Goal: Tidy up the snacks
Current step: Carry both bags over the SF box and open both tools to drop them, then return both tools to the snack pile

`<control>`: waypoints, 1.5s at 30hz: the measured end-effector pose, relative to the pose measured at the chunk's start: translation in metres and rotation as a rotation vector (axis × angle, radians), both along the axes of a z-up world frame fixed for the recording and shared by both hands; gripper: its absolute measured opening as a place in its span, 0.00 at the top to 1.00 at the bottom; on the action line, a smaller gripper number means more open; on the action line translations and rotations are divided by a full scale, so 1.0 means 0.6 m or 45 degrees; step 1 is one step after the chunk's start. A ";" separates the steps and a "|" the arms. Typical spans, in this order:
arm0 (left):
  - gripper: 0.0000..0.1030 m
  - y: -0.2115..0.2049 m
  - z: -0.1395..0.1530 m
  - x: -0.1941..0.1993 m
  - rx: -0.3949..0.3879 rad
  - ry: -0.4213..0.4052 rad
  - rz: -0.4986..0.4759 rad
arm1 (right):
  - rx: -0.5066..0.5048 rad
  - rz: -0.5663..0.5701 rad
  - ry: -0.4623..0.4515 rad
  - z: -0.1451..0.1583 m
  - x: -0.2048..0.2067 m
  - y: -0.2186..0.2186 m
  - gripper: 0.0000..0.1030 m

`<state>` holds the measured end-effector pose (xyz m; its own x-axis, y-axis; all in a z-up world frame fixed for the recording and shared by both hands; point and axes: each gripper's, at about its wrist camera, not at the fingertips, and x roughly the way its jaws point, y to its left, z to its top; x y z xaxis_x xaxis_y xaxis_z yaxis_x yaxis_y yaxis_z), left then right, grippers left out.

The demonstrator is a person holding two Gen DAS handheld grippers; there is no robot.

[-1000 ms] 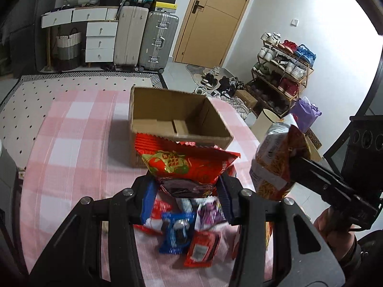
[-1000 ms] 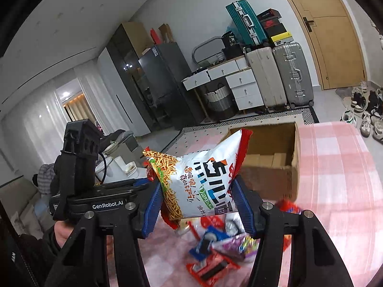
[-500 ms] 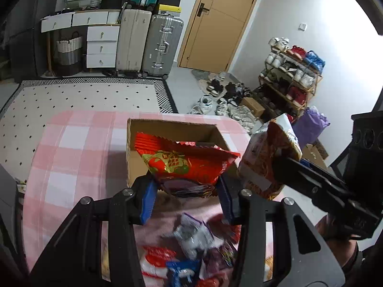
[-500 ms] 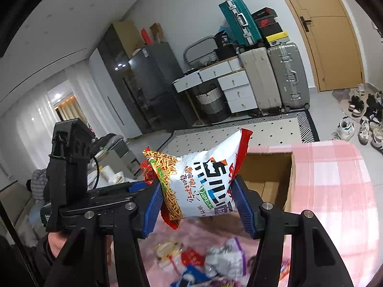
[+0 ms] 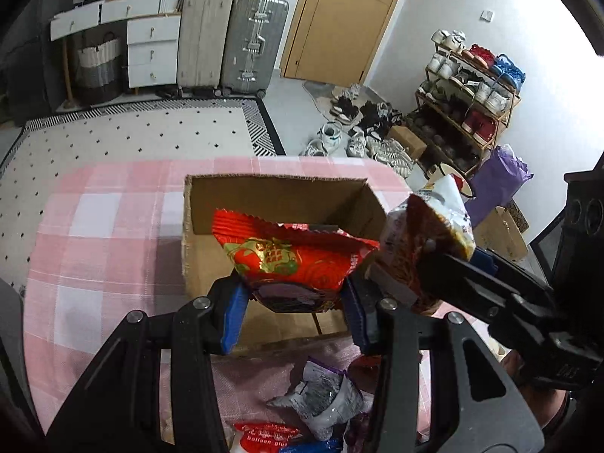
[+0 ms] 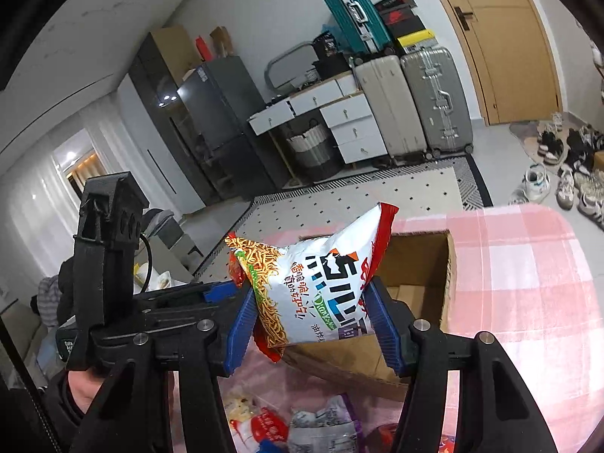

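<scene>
Red foil snack packet is clamped by the left gripper above the open brown cardboard box; a white noodle-snack bag is clamped by the right gripper.

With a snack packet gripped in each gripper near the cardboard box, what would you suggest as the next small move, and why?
Probably carry both a little further forward over the cardboard box, then let go. The left gripper pinches the red packet just above the box's near wall, and the right gripper holds the silver noodle packet before its near corner, so neither looks clear to drop inside yet.
</scene>
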<state>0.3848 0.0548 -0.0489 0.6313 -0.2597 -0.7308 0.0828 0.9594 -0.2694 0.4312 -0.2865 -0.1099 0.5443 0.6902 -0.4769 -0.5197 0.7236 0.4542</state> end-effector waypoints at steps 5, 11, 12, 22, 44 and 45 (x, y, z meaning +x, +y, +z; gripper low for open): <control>0.59 -0.001 -0.041 0.020 -0.011 0.033 0.006 | -0.025 -0.017 0.046 -0.034 0.028 0.001 0.44; 0.59 -0.003 -0.071 0.045 -0.013 0.046 0.004 | -0.035 -0.013 0.065 -0.068 0.041 0.002 0.44; 0.59 -0.004 -0.075 0.050 -0.015 0.051 0.004 | -0.042 -0.005 0.073 -0.072 0.045 0.005 0.44; 0.59 -0.012 -0.115 0.073 -0.026 0.086 0.010 | -0.073 -0.047 0.097 -0.086 0.062 0.013 0.43; 0.22 0.051 -0.005 -0.110 -0.011 -0.038 0.201 | -0.018 -0.136 -0.145 0.024 -0.131 -0.090 0.12; 0.21 0.049 0.000 -0.124 0.001 -0.045 0.204 | -0.031 -0.160 -0.153 0.025 -0.148 -0.099 0.12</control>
